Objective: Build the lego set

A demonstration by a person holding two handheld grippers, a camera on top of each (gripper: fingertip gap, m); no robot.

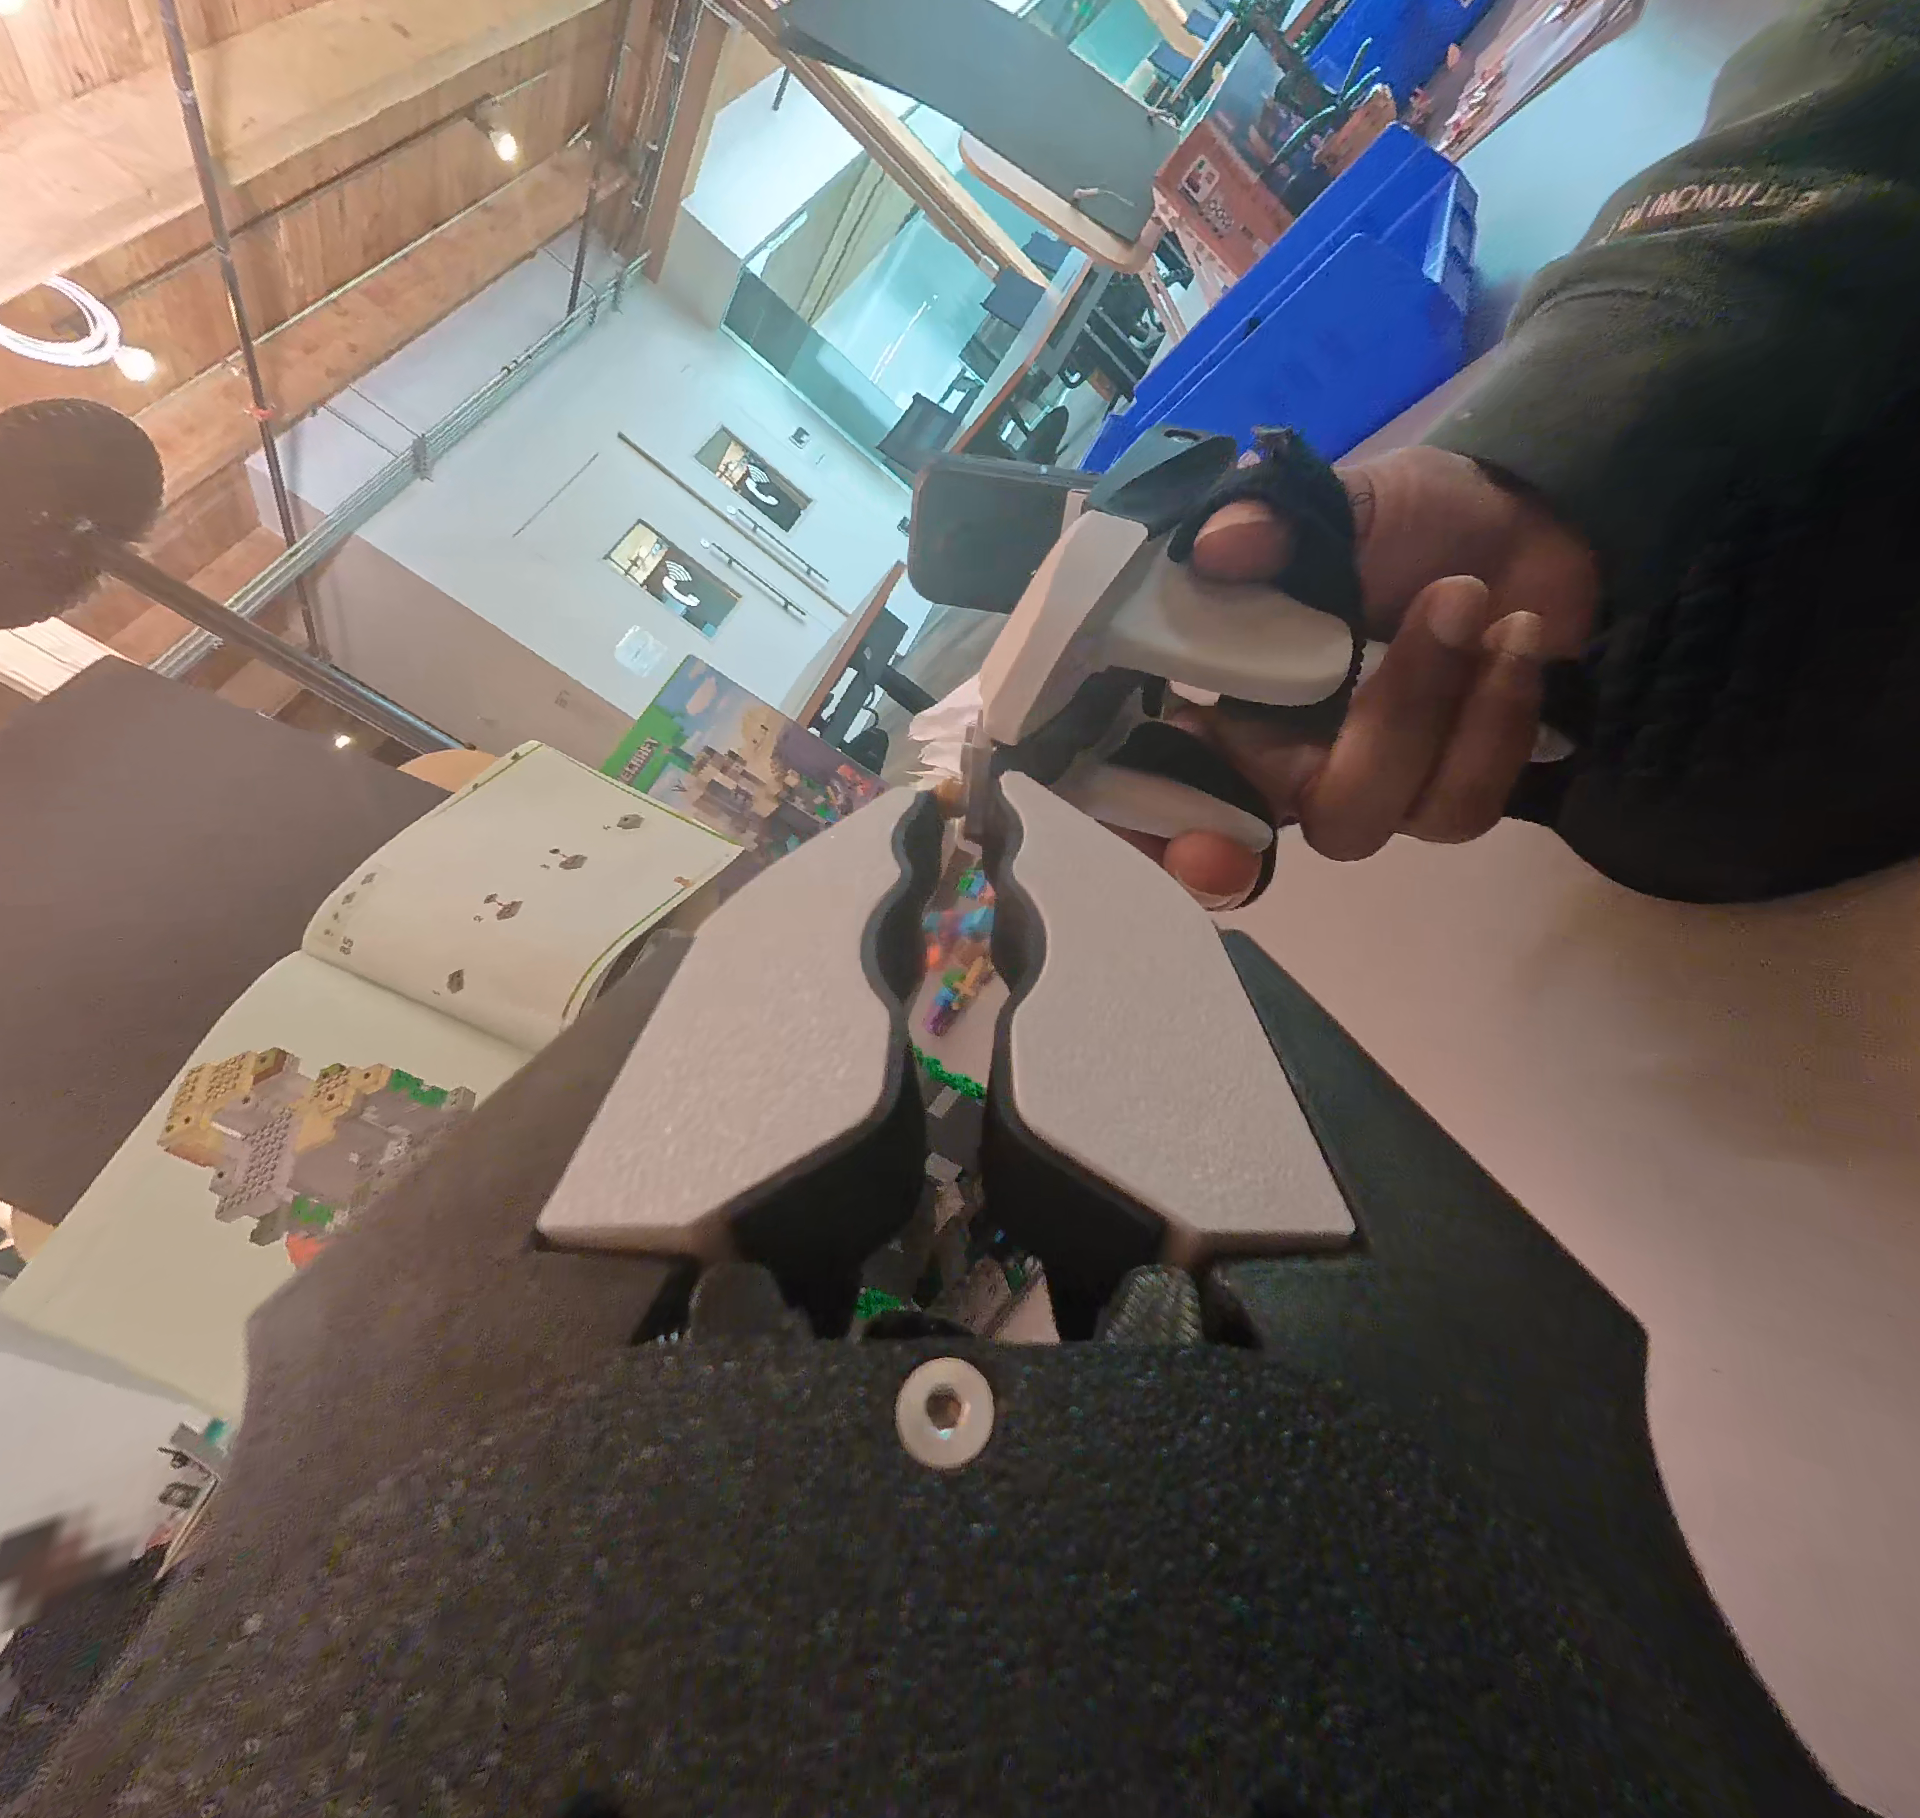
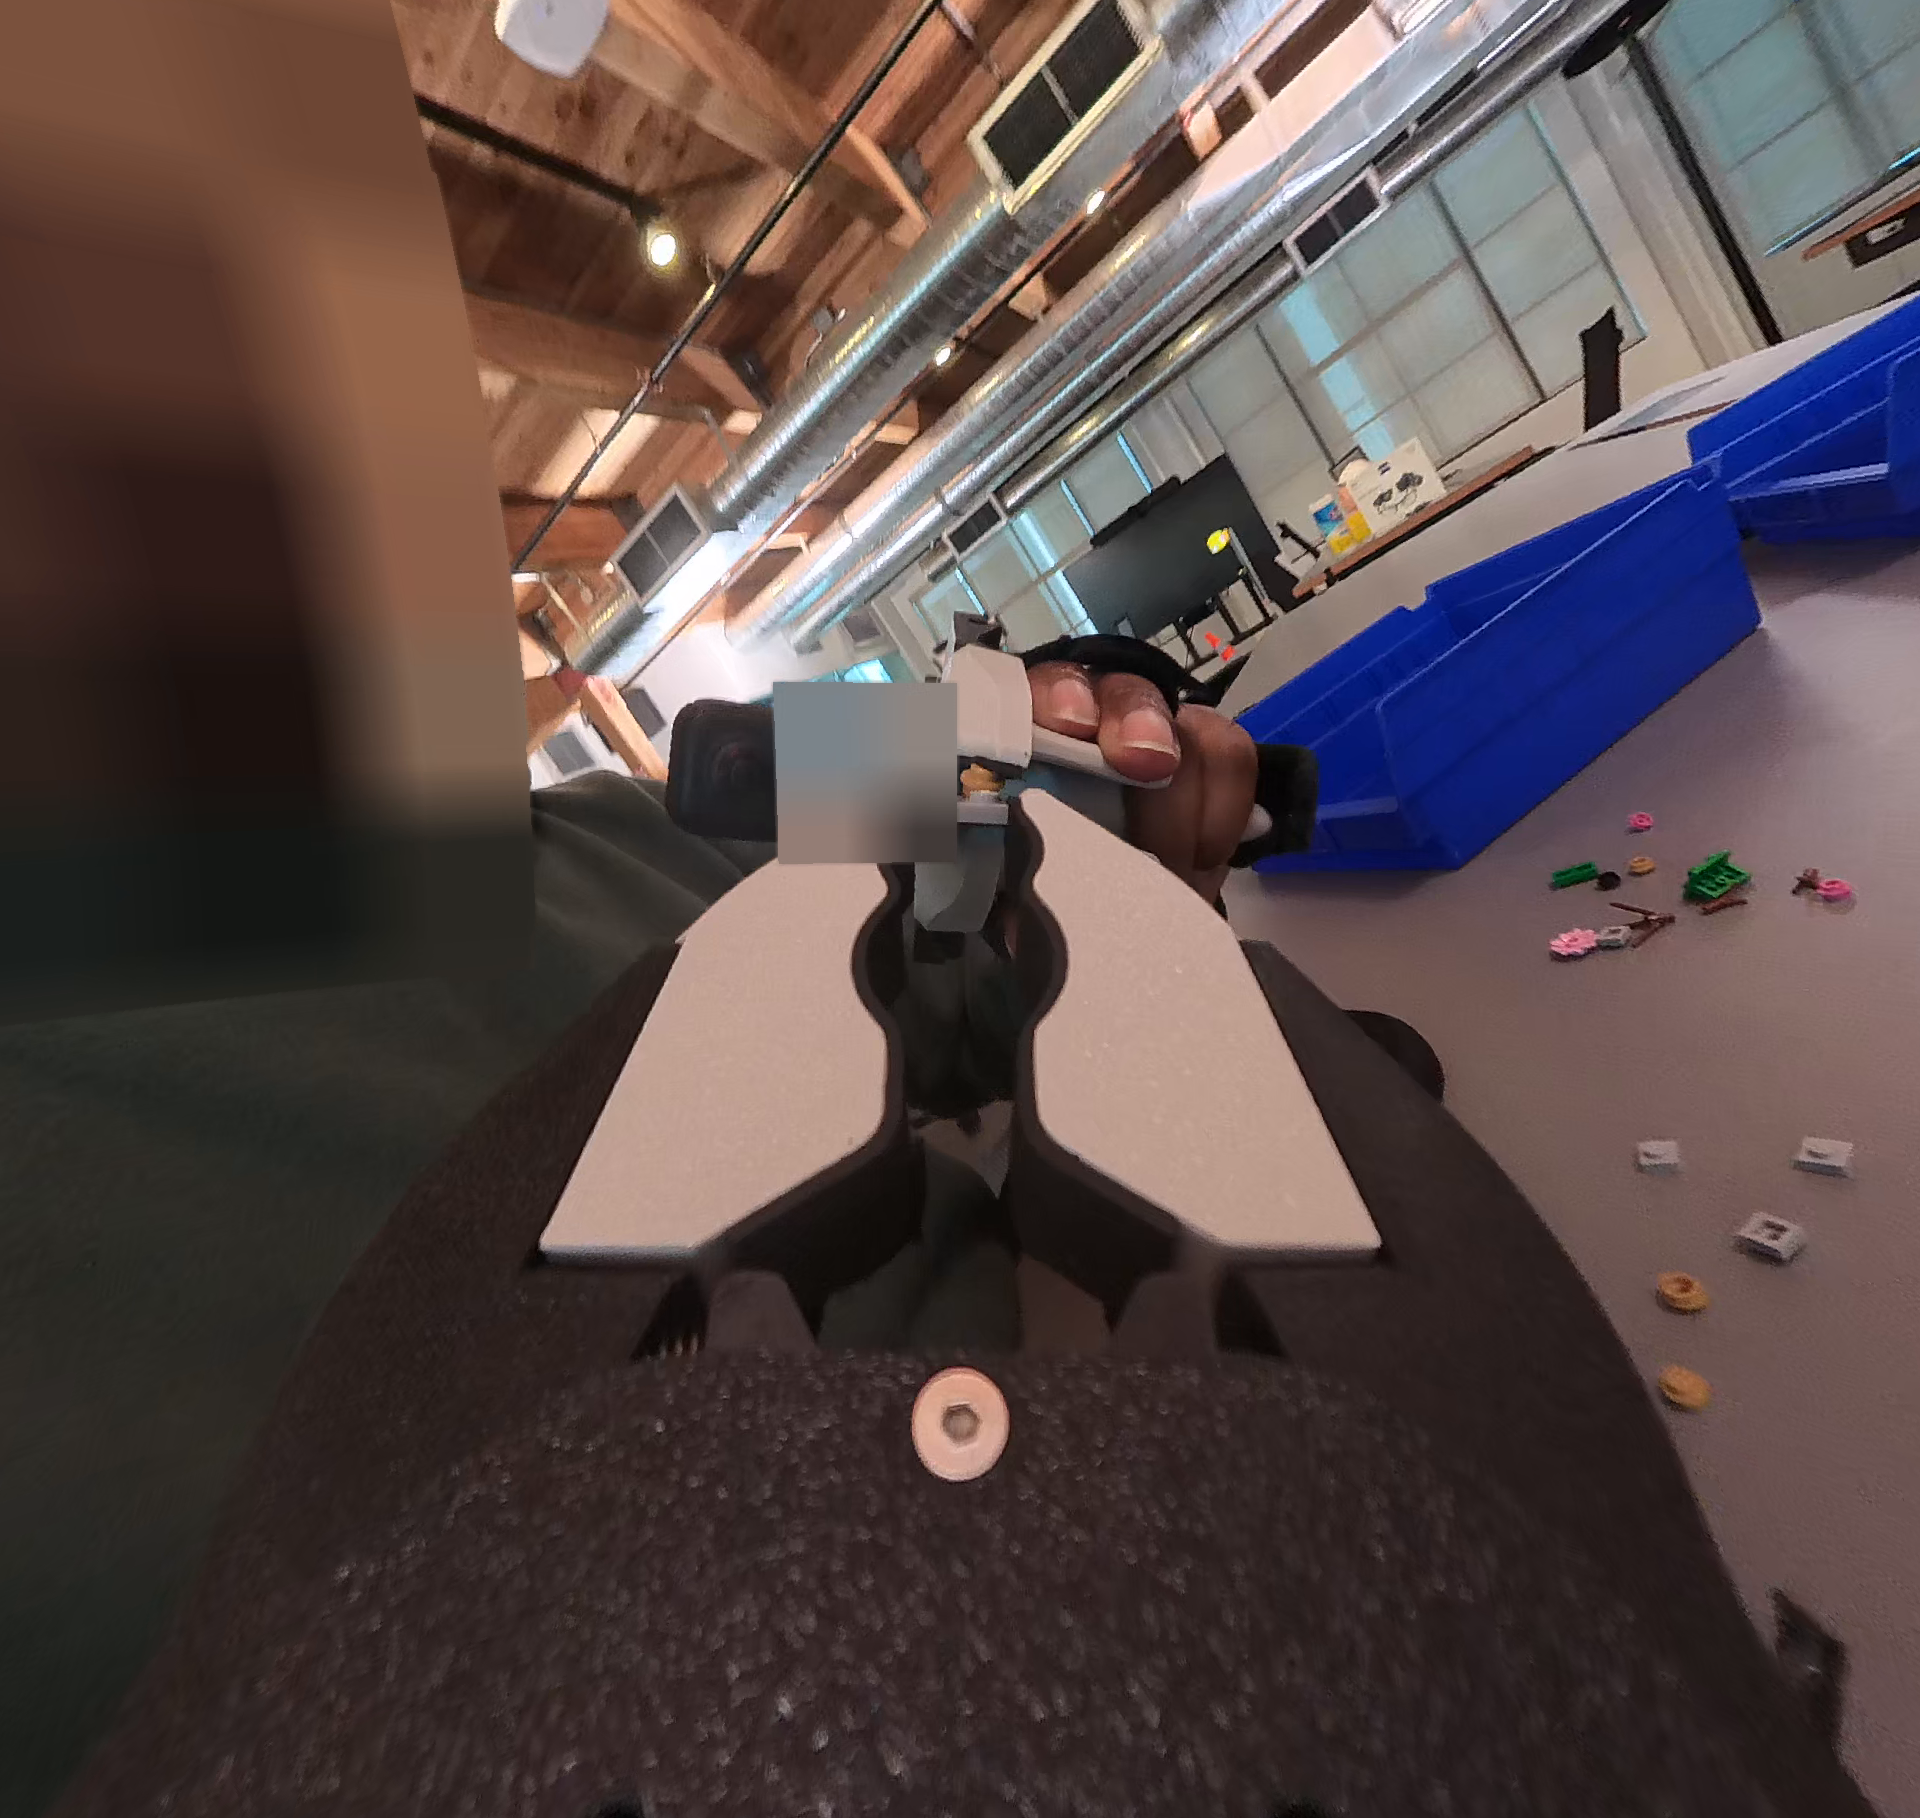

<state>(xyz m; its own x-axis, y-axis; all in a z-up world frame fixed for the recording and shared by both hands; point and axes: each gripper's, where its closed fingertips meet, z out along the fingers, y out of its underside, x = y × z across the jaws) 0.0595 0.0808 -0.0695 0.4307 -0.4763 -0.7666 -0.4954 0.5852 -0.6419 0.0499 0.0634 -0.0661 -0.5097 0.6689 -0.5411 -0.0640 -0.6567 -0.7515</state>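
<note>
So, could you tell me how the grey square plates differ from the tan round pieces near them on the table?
The grey square plates are grey with square corners, while the tan round pieces are tan and ring-like. In the right wrist view the plates lie farther off and the tan pieces lie nearer the camera. Both are small and lie loose on the table.

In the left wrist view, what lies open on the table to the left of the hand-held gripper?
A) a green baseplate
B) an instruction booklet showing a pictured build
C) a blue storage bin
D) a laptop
B: an open instruction booklet with a pictured model on its page lies left of the left hand-held gripper; the blue bins sit far off to the right.
</note>
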